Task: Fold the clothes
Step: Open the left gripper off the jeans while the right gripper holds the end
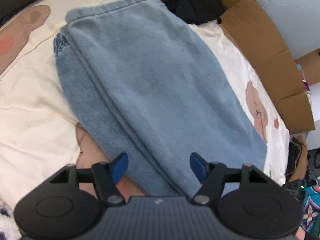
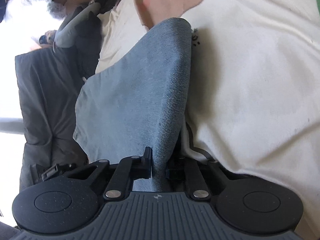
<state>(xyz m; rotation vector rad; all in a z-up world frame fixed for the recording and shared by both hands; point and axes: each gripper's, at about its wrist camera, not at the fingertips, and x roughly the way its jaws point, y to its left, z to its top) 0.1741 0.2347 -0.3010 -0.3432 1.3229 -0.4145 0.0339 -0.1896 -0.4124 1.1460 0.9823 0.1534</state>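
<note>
The left gripper (image 1: 159, 167) had its jaws wide apart, and nothing was pinched between its blue pads (image 1: 120, 169). It hung just over the near end of the blue jeans (image 1: 144, 84). The right gripper (image 2: 158, 166) was squeezed tight on an edge of the jeans and held that bit up. The jeans lay on the cream bear sheet (image 1: 30, 104), folded in long layers. They probably needed at least one more fold.

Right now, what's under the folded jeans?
The folded jeans lie on a cream bedsheet printed with cartoon bears. The sheet shows all around them; whatever lies directly beneath the denim is covered.
</note>
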